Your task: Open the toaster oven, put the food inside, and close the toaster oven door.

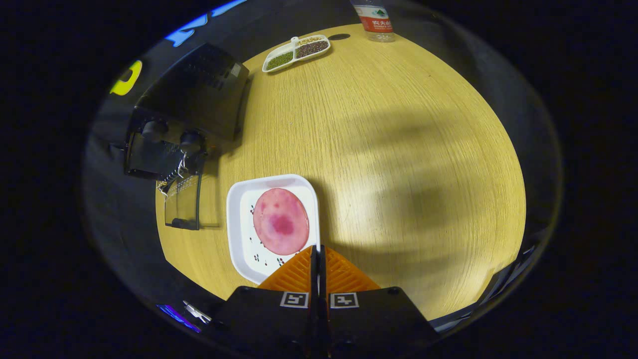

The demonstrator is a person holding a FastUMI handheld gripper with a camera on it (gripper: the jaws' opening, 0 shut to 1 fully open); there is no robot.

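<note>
A black toaster oven [192, 104] stands on the round wooden table [398, 164], well beyond my fingers and to their left. Its glass door [183, 202] hangs folded down and open. A round pink slice of food [280, 221] lies on a white square plate [237, 219] just ahead of my fingertips. My gripper [317, 249] is shut with nothing between its fingers, and hovers over the plate's near right corner.
A white divided dish [297, 52] with beans and grains sits at the table's far side. A plastic water bottle [375, 20] stands further right of it. The table's rim curves close behind my fingers.
</note>
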